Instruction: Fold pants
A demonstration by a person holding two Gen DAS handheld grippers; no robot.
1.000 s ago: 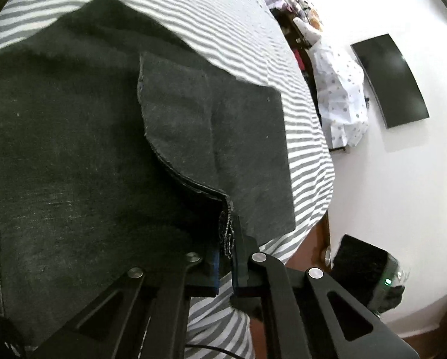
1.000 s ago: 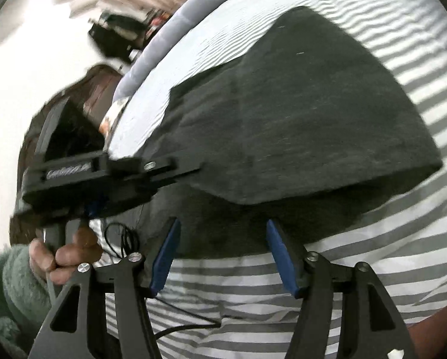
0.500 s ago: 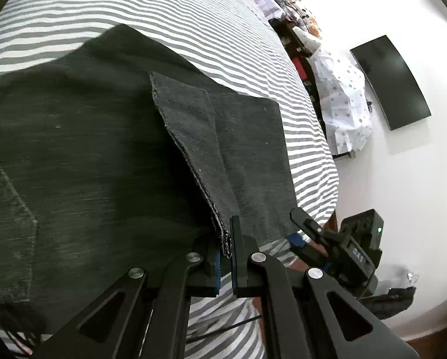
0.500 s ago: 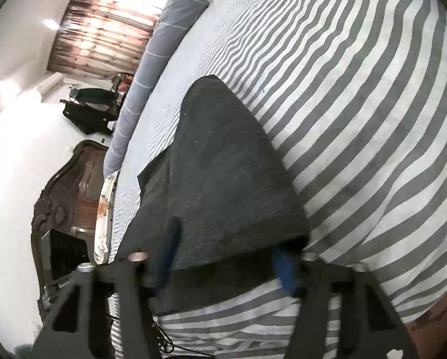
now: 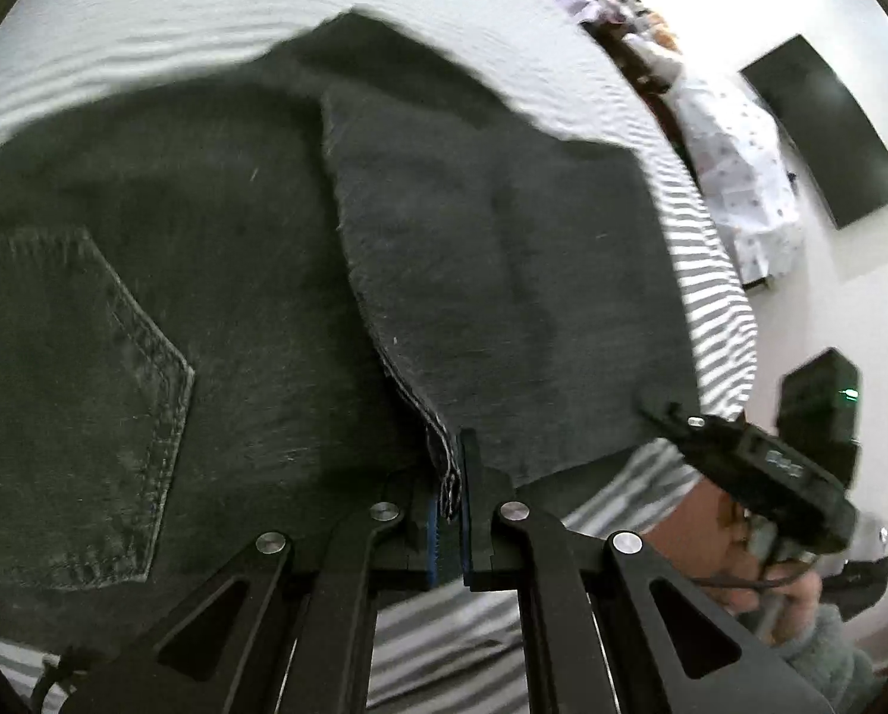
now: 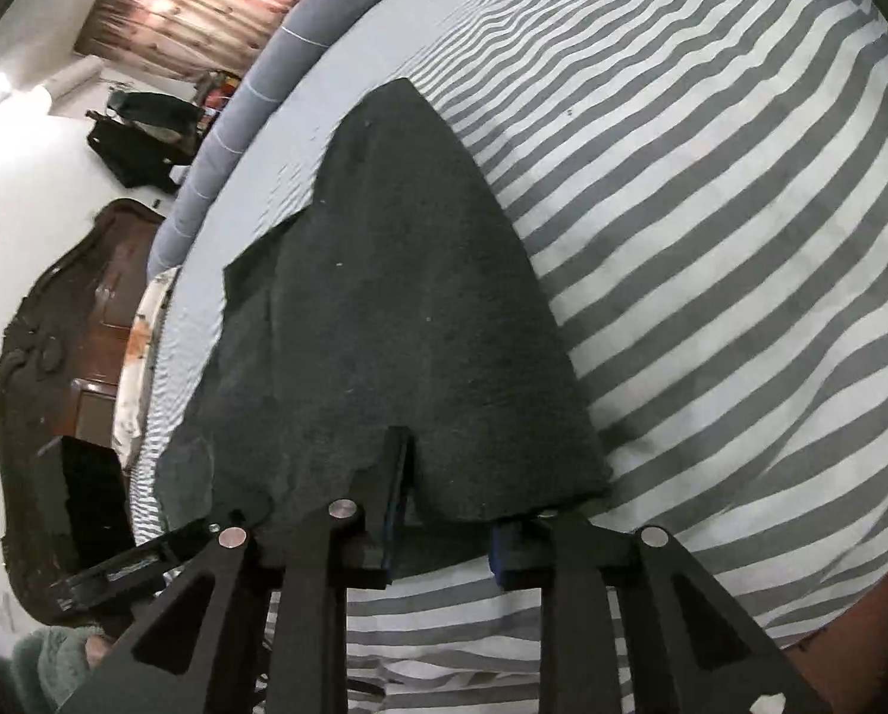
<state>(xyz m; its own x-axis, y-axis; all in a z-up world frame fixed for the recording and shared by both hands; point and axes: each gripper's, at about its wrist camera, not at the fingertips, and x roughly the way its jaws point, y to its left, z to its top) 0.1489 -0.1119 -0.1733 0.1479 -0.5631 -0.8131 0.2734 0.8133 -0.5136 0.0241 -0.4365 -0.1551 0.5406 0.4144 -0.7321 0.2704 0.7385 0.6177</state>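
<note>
1. Left gripper (image 5: 451, 511) stays clamped on the pants (image 5: 503, 273) hem on the bed (image 6: 711, 238).
2. Right gripper (image 6: 444, 535), open before, now closes around the opposite corner: fold ready.

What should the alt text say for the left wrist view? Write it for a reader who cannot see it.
The left gripper is shut on the hem of dark denim pants, a leg folded over the seat beside a back pocket. The pants lie on a grey-and-white striped bed sheet; at lower right, a hand holds the right gripper.
</note>
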